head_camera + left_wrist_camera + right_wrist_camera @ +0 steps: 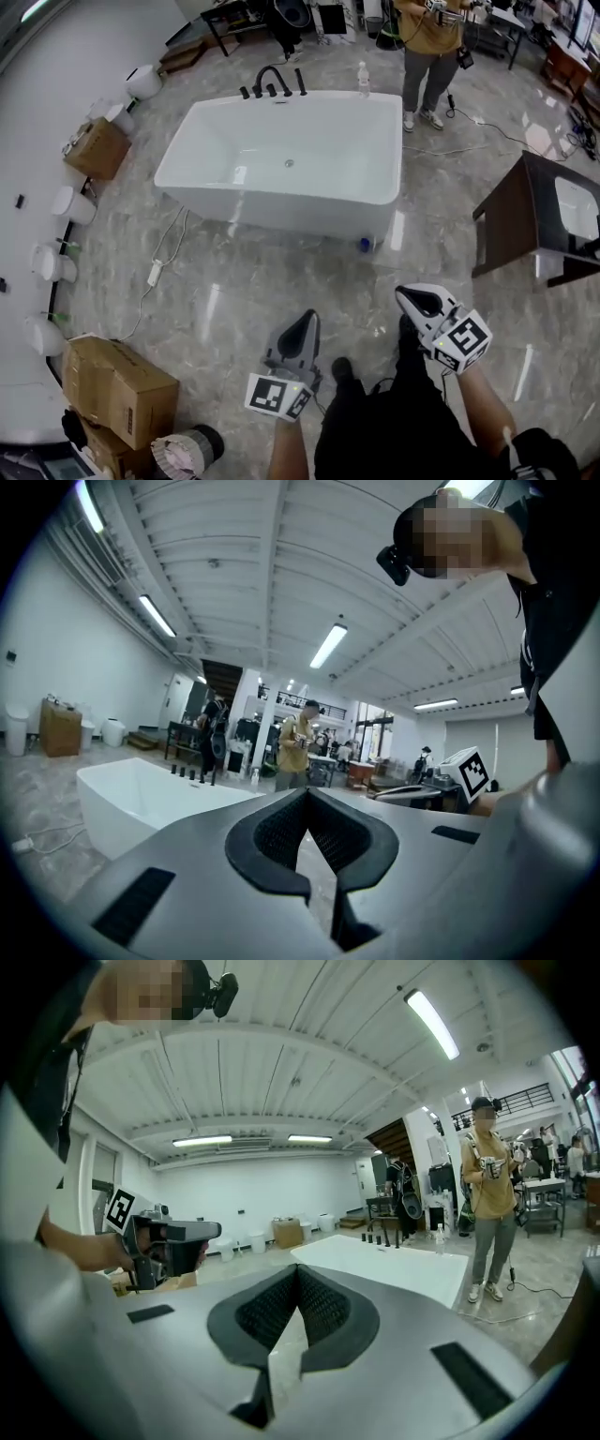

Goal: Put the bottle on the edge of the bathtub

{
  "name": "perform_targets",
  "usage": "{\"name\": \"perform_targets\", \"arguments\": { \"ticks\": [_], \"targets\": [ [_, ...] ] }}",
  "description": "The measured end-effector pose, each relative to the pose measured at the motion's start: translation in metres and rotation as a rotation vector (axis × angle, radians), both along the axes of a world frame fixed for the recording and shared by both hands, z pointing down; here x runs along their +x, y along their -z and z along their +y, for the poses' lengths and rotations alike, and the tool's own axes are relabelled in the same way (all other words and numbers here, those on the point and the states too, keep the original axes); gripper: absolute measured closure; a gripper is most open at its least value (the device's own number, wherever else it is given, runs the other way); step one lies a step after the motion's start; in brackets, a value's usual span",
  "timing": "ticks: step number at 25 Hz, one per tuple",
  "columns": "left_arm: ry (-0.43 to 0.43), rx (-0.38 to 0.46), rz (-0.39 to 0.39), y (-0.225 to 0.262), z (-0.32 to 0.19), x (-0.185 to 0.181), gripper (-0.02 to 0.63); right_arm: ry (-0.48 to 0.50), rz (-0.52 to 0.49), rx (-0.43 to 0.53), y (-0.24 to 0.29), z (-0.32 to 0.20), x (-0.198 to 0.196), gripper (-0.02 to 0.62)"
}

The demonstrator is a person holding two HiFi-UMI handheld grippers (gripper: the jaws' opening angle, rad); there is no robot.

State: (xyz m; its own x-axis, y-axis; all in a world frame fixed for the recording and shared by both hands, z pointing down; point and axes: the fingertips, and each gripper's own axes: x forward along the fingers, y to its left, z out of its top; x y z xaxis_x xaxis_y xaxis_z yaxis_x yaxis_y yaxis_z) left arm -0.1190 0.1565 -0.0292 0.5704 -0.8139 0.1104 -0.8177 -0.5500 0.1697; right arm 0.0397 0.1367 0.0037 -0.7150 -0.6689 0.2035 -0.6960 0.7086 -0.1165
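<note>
Bottle (363, 80) is a clear plastic one, upright on the far rim of the white bathtub (281, 192), at the corner away from the wall, just beside the black faucet set (274, 80) on that same rim; nothing is touching it; left gripper (305, 319) and right gripper (412, 295) are both on the near side of the bathtub, well apart from it and from the bottle, side by side over the marble floor (234, 300), each pointing roughly toward the tub; left gripper view shows its dark ribbed pads (281, 832) meeting at the tips with nothing between them, so jaws closed and empty; right gripper view shows the same: pads (323, 1307) together, jaws closed, nothing held; the right gripper view also catches the left gripper off to its side, in a hand (80, 1246); a person in a yellow top (427, 47) stands beyond the bathtub's far corner, near the bottle; a cardboard box (97, 148) sits by the wall off the tub's left end; another cardboard box (117, 384) is near-left of the tub, close to the left gripper; a dark table (511, 216) stands off the tub's right end; a white cable (164, 253) runs along the floor from the tub's near-left corner; small blue object (365, 245) at the tub's near-right foot, can't tell what it is.
</note>
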Motion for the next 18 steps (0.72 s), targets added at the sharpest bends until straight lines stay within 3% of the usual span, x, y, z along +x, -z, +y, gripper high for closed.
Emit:
{"name": "perform_targets", "arguments": {
  "ticks": [7,18],
  "targets": [
    [-0.145,0.005,0.002,-0.002,0.033,-0.042,0.594,-0.139,-0.030,0.020,0.012,0.059,-0.039,0.583],
    [-0.242,0.044,0.059,0.014,0.069,-0.031,0.594,-0.227,-0.023,0.059,0.034,0.119,-0.043,0.583]
  ]
}}
